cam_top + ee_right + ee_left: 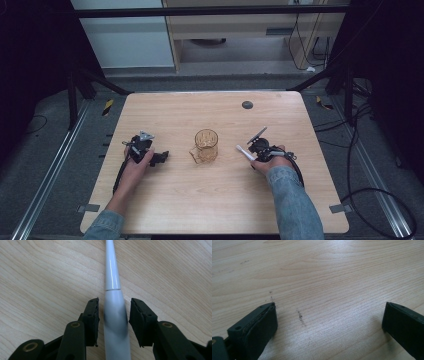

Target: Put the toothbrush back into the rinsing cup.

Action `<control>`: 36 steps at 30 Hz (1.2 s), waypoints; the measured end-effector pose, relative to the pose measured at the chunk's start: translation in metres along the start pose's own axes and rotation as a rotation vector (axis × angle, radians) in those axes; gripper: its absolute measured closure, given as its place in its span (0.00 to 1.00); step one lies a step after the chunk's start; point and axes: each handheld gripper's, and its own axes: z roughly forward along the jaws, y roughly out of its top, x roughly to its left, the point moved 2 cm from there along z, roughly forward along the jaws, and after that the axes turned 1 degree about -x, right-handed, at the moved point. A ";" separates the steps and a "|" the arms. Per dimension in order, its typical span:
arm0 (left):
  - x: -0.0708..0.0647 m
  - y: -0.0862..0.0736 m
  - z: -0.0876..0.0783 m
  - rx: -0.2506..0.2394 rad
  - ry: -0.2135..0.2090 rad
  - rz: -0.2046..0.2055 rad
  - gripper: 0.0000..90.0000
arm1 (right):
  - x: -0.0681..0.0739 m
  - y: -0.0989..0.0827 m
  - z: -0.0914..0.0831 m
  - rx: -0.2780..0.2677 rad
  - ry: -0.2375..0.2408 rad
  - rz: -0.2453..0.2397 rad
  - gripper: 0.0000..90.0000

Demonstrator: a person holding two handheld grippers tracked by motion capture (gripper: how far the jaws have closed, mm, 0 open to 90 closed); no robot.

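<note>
Right gripper [113, 315]: nearest the lens in the right gripper view; black jaws drawn narrow on either side of the white stick's thick end, a thin gap on the right, the left pad at or almost at its surface; no firm clamp visible.
White stick [115, 322]: lying flat on the wood, between the right jaws, slimmer shaft running away from the camera past a thin seam; in the high view, tip [242, 150] pointing toward the glass.
Right hand [272, 162]: resting on the table right of centre, denim sleeve behind it, cable trailing off the side.
Glass mug [205, 146]: amber, see-through, upright at the middle of the table, between the two grippers, near the stick's tip but apart from it.
Left gripper [329, 315]: jaws spread wide, tips low over bare wood, nothing between them.
Left hand [135, 167]: on the table left of the mug, well apart from it.
Table [200, 200]: pale wood, faint dark scuffs near the left jaws, a small dark round disc [247, 105] near the far edge.
</note>
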 end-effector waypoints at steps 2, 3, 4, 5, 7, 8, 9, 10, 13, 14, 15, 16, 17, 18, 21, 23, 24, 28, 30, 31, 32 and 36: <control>0.000 0.000 0.000 0.000 0.000 0.000 0.00 | -0.001 0.000 0.001 0.005 -0.001 0.006 0.67; 0.000 0.000 0.000 0.000 0.000 0.000 0.00 | -0.001 0.000 0.001 0.007 0.000 0.006 0.67; 0.000 0.000 0.000 0.001 0.000 0.001 0.00 | -0.001 0.000 0.002 0.007 0.002 0.004 0.68; 0.000 0.000 0.000 0.001 0.000 0.001 0.00 | -0.001 0.000 0.002 0.008 0.004 0.000 0.68; 0.000 0.000 0.000 0.001 0.000 0.001 0.00 | -0.002 0.000 0.003 0.009 0.002 -0.001 0.68; 0.000 0.000 0.000 0.001 0.000 0.001 0.00 | -0.002 0.000 0.003 0.011 0.004 0.008 0.69; 0.000 0.000 0.000 0.001 0.000 0.001 0.00 | -0.002 0.001 0.004 0.011 0.005 0.006 0.69; 0.000 0.000 0.000 0.001 0.000 0.000 0.00 | -0.003 0.001 0.004 0.012 0.006 0.002 0.70; 0.000 0.000 0.000 0.001 0.000 0.000 0.00 | -0.003 0.001 0.005 0.016 0.008 0.005 0.70; 0.000 0.000 0.000 0.001 0.000 0.000 0.00 | -0.003 0.001 0.005 0.015 0.013 0.005 0.70; 0.000 0.000 0.000 0.001 0.000 0.001 0.00 | -0.003 0.002 0.006 0.017 0.013 0.004 0.71; 0.000 0.000 0.000 0.000 0.000 0.000 0.00 | -0.003 0.002 0.006 0.020 0.014 0.004 0.71; 0.000 0.000 0.000 0.001 0.000 0.001 0.00 | -0.003 0.002 0.006 0.022 0.015 0.006 0.71; 0.000 0.000 0.000 0.001 0.000 0.000 0.00 | -0.003 0.002 0.006 0.023 0.017 0.001 0.72; 0.000 0.000 0.000 0.001 0.000 0.001 0.00 | -0.002 0.002 0.007 0.029 0.015 0.007 0.72; 0.000 0.000 0.000 0.000 0.000 0.000 0.00 | -0.002 0.002 0.007 0.028 0.018 0.008 0.73; 0.000 0.000 0.000 0.001 0.000 0.001 0.00 | -0.003 0.002 0.008 0.027 0.019 0.002 0.73; 0.000 0.000 0.000 0.001 0.000 0.001 0.00 | -0.004 0.002 0.008 0.029 0.024 0.007 0.74; 0.000 0.000 0.000 0.001 0.000 0.001 0.00 | -0.004 0.003 0.008 0.033 0.022 0.003 0.74; 0.000 0.000 0.000 0.001 0.000 0.001 0.00 | -0.004 0.003 0.008 0.034 0.022 0.001 0.74; 0.000 0.000 0.000 0.001 0.000 0.001 0.00 | -0.004 0.003 0.008 0.037 0.027 -0.003 0.74; 0.000 0.000 0.000 0.001 0.000 0.001 0.00 | -0.005 0.003 0.009 0.035 0.027 -0.007 0.75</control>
